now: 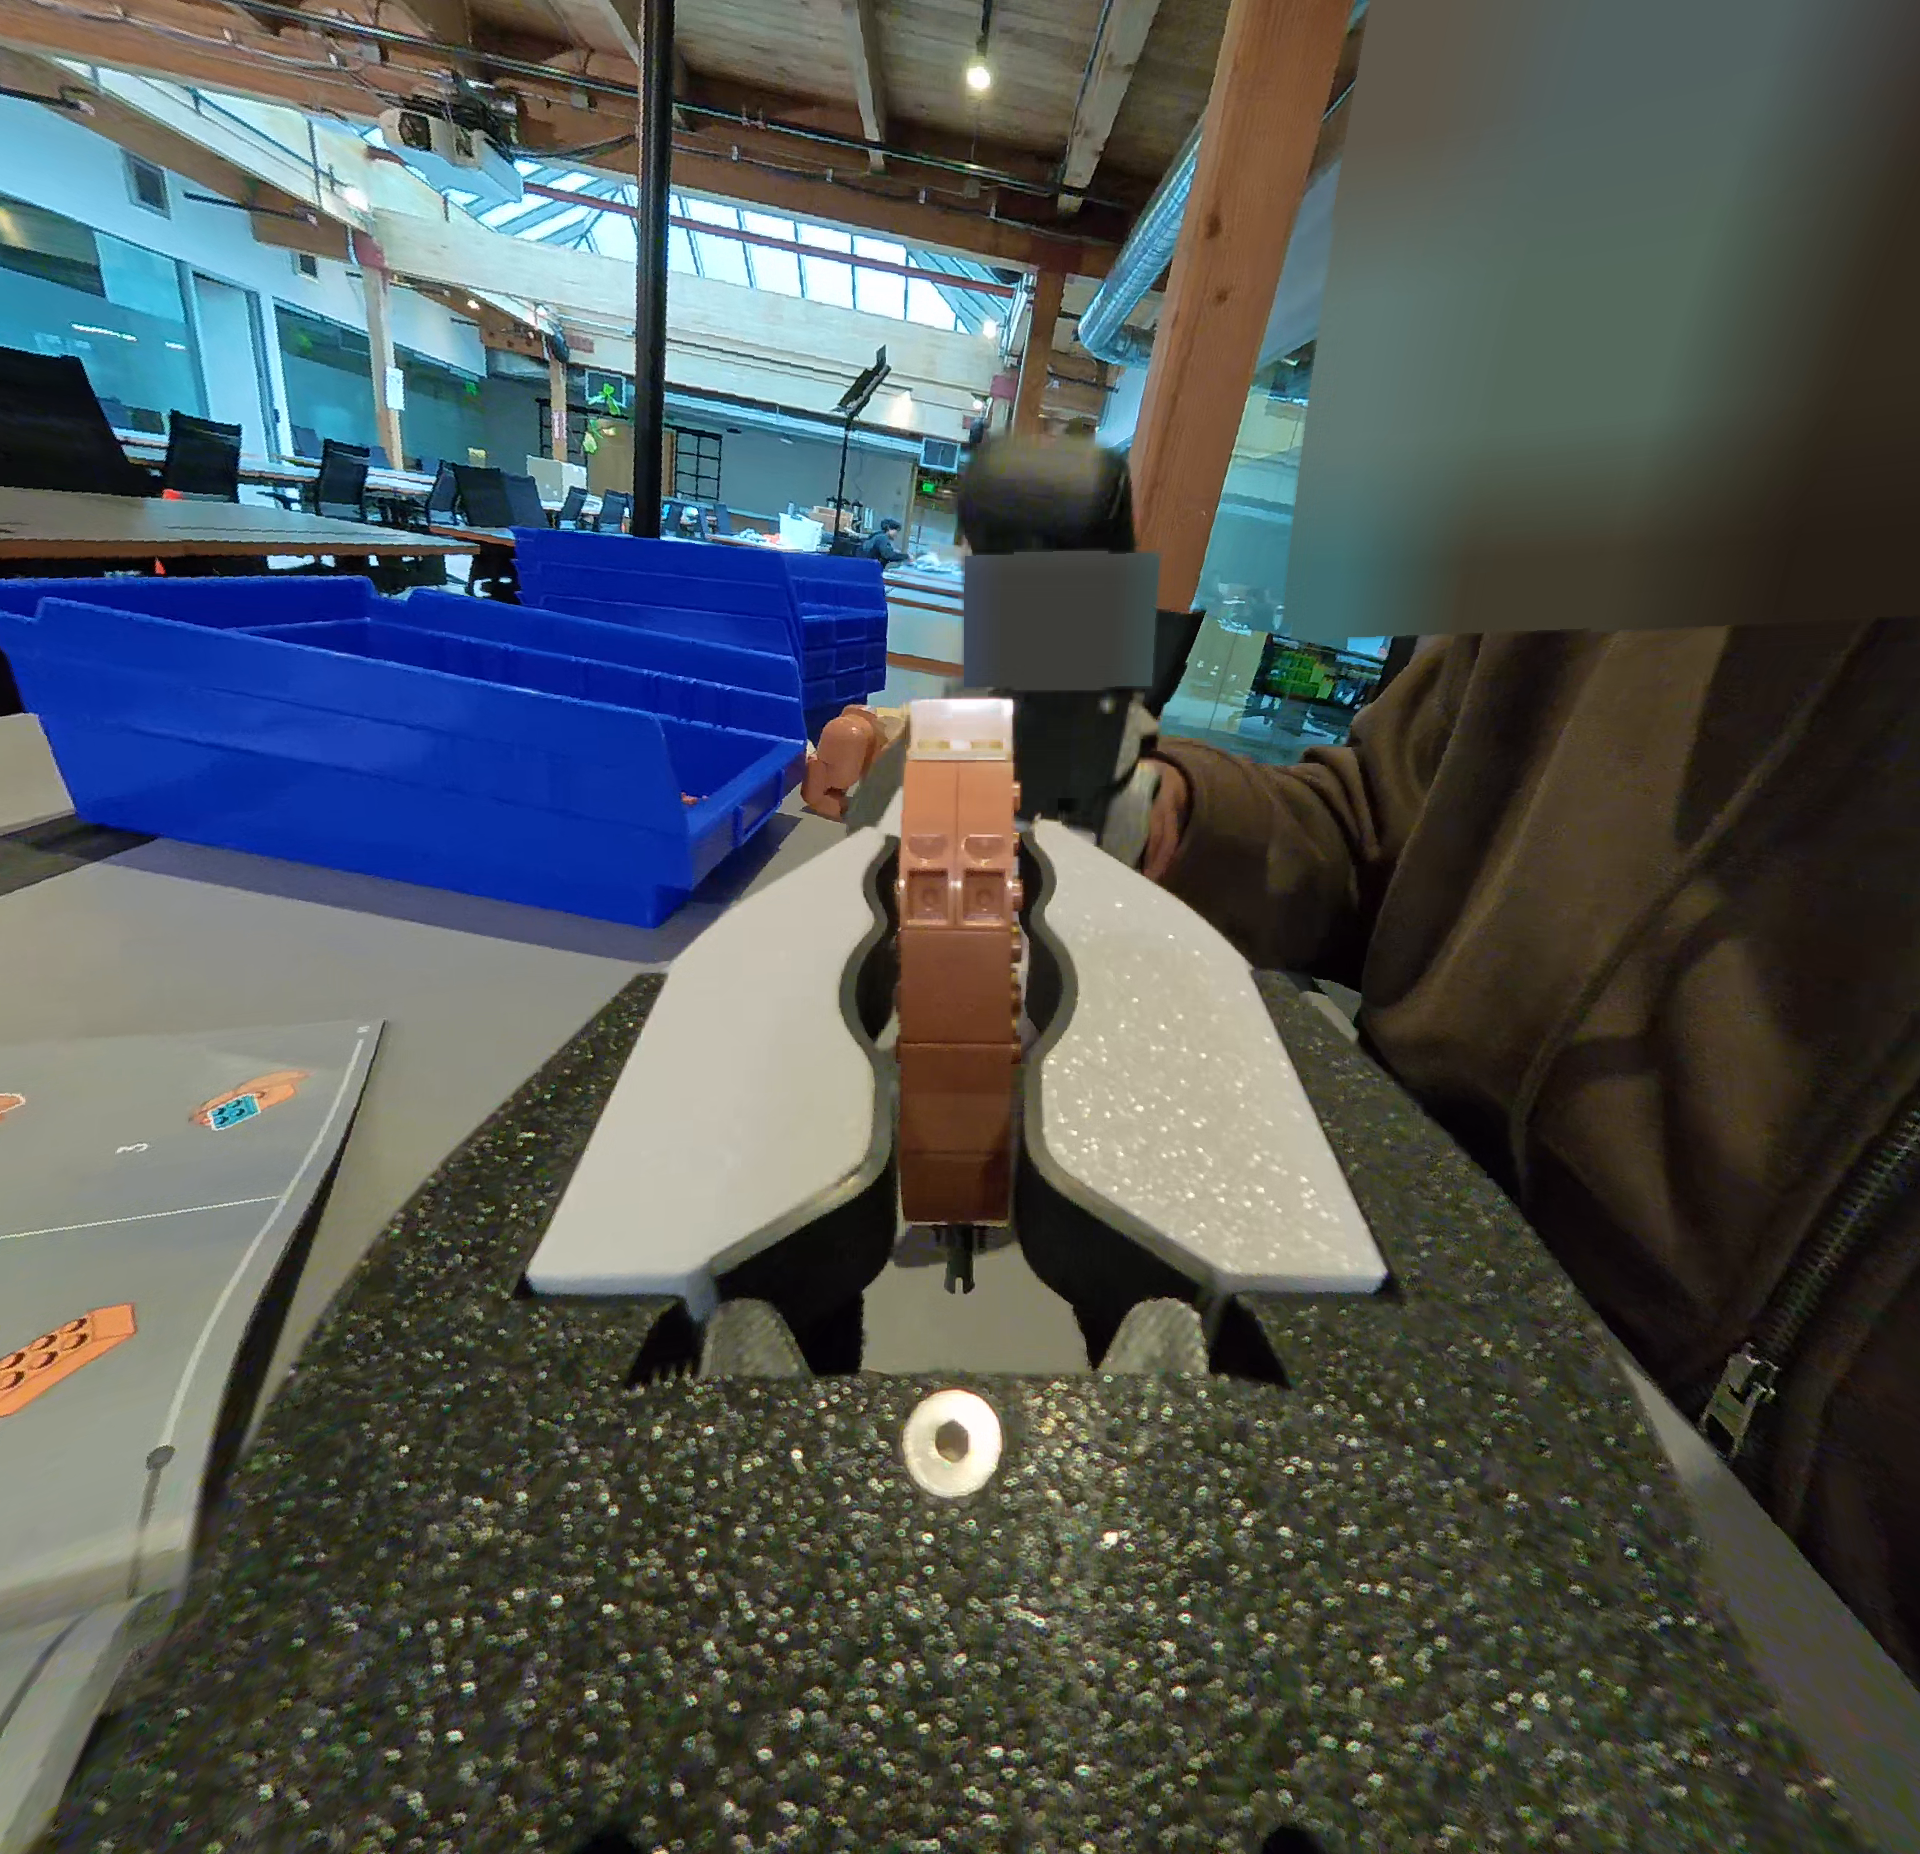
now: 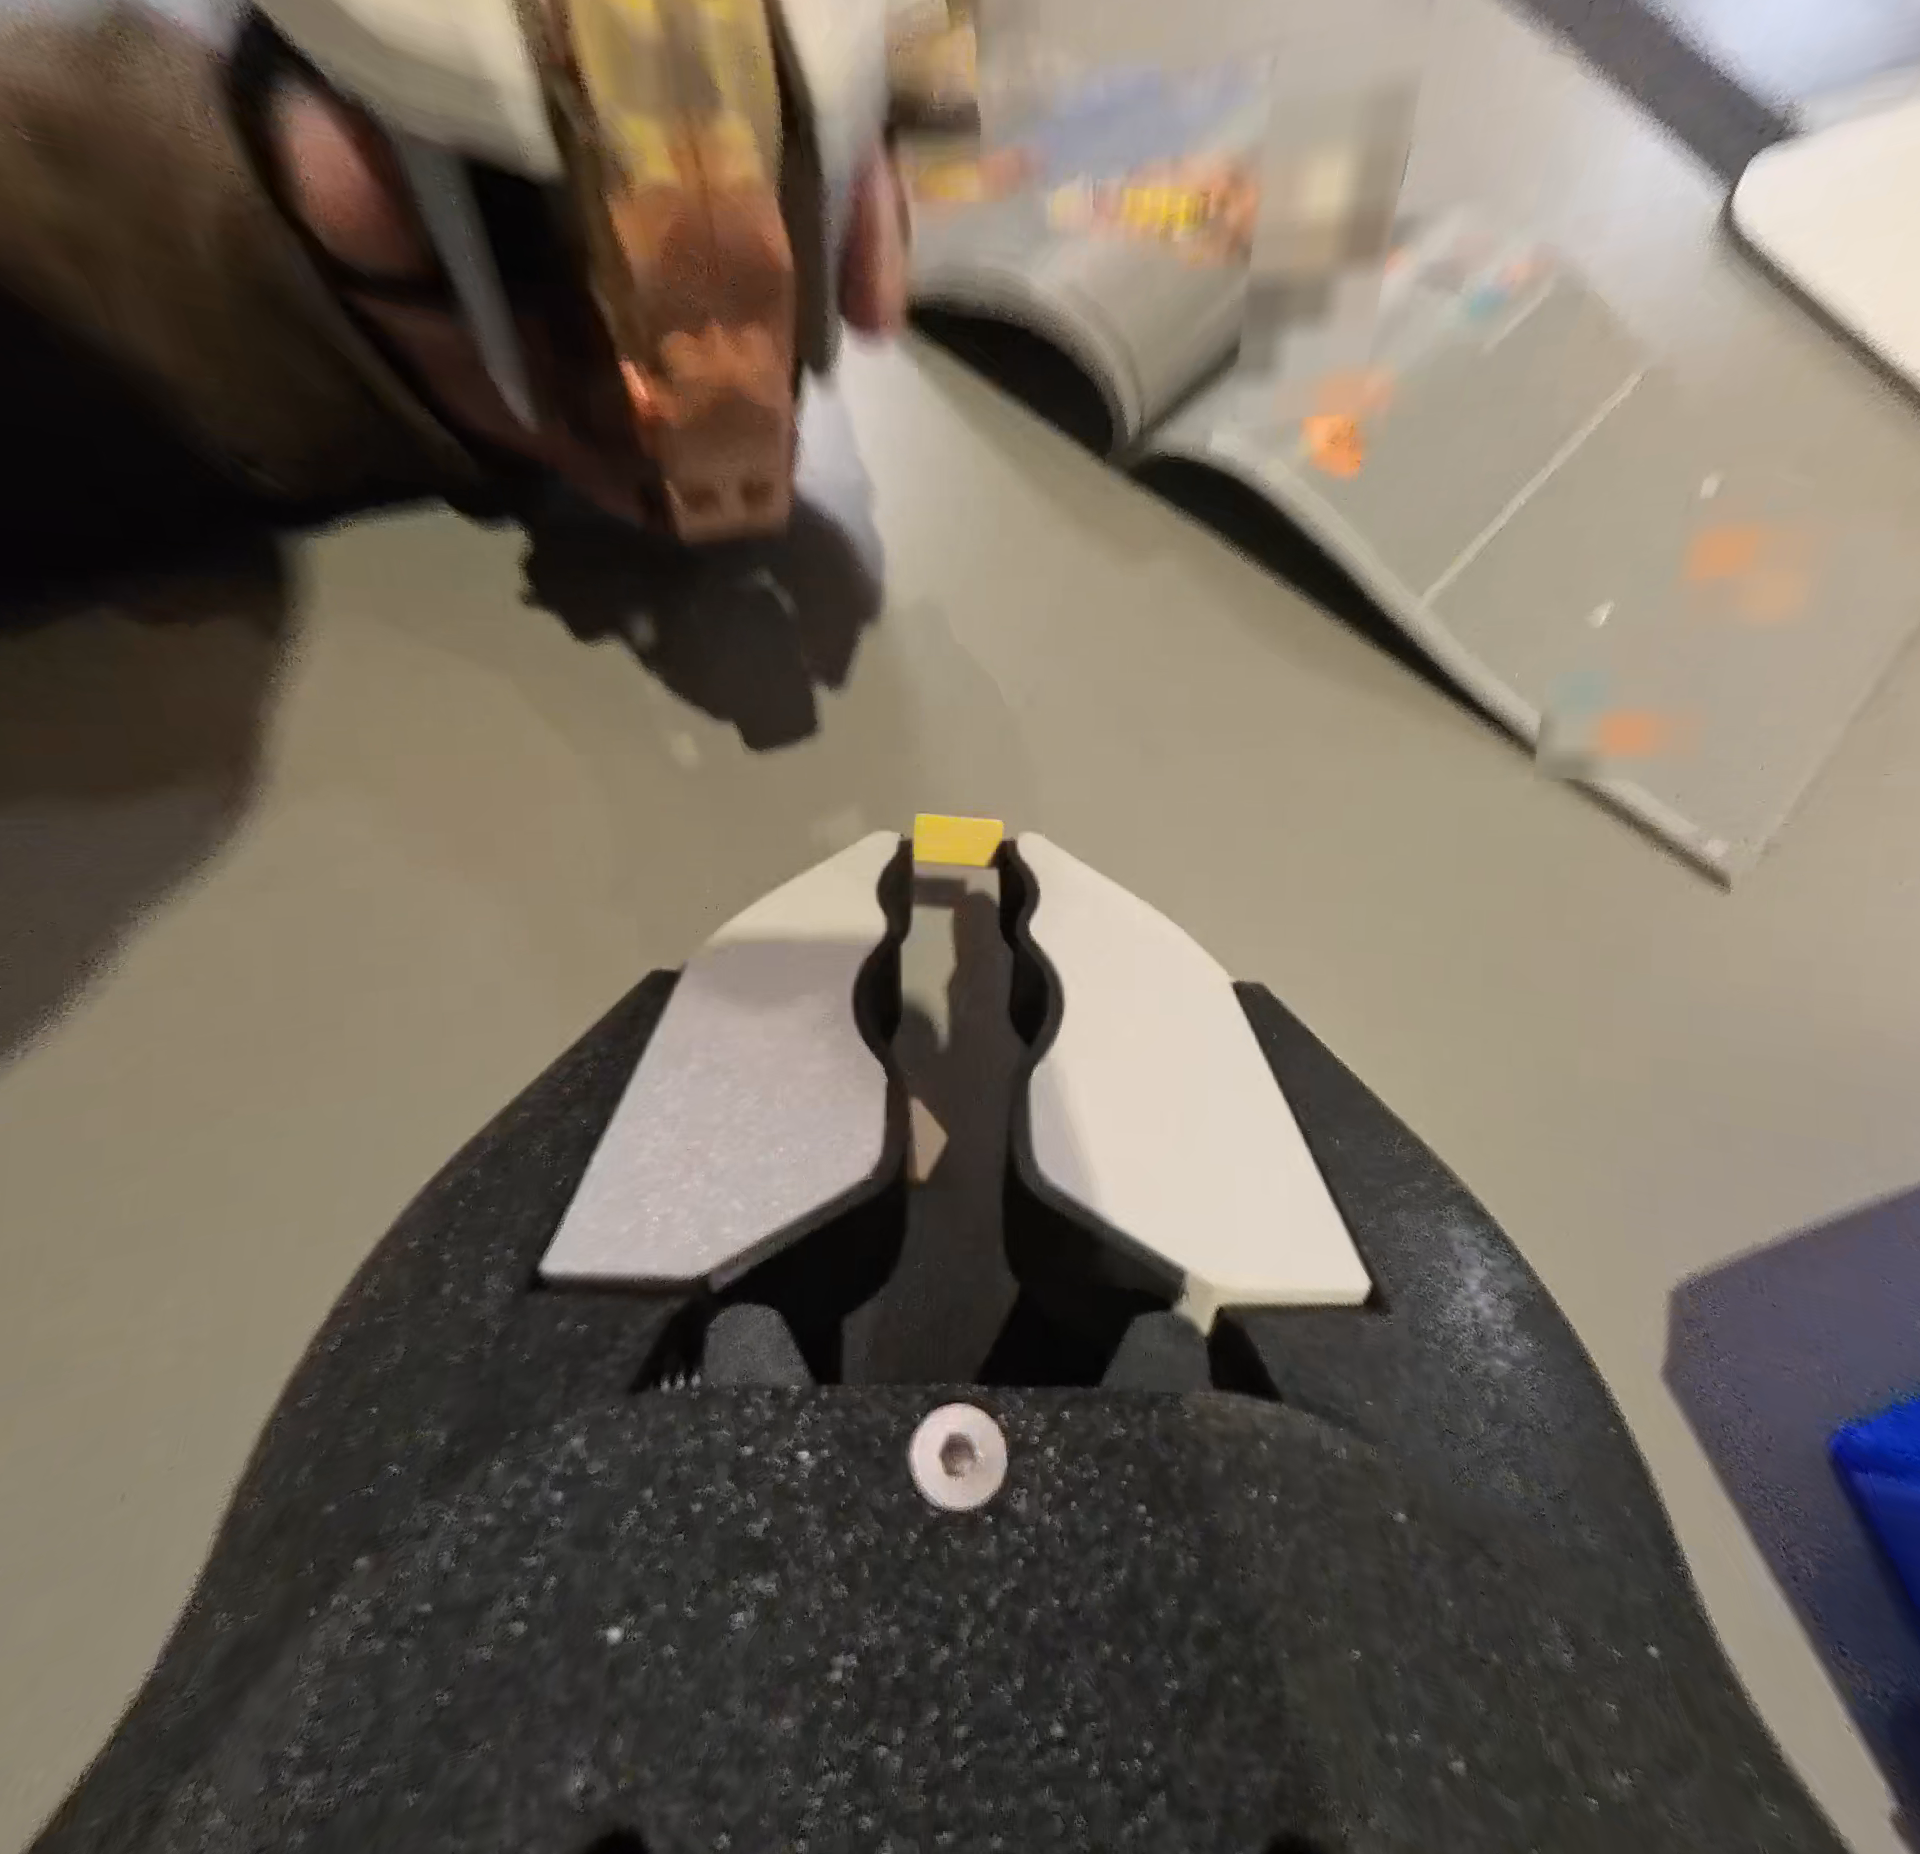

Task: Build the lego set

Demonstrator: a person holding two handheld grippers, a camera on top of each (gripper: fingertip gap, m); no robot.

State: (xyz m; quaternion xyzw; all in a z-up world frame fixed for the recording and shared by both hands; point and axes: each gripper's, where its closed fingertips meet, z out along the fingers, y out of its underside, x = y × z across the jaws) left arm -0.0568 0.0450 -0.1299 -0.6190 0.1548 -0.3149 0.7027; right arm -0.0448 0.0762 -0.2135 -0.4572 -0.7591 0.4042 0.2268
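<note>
A: Reddish-brown bricks, stacked into a narrow assembly [image 1: 958, 1015], sit clamped between the fingers of the left gripper [image 1: 958, 848], lifted off the grey counter [image 1: 312, 931].

B: And the right gripper [image 2: 954, 859]?

A: Its tips pinch a small yellow piece [image 2: 956, 836], nothing else. In the right wrist view the brown assembly shows ahead and to the left, well above the counter, though that view is blurred.

B: So the yellow piece goes onto the build, I would guess?

A: Likely. To do it well, hold the left steady, square the yellow piece over the studs first, then press straight along them; a tilted push could pop it out of so shallow a pinch.

B: Which studs?

A: Check the open instruction booklet [image 2: 1455, 516] lying on the counter beside the work. The blue bins [image 1: 416, 744] stand farther off.
</note>
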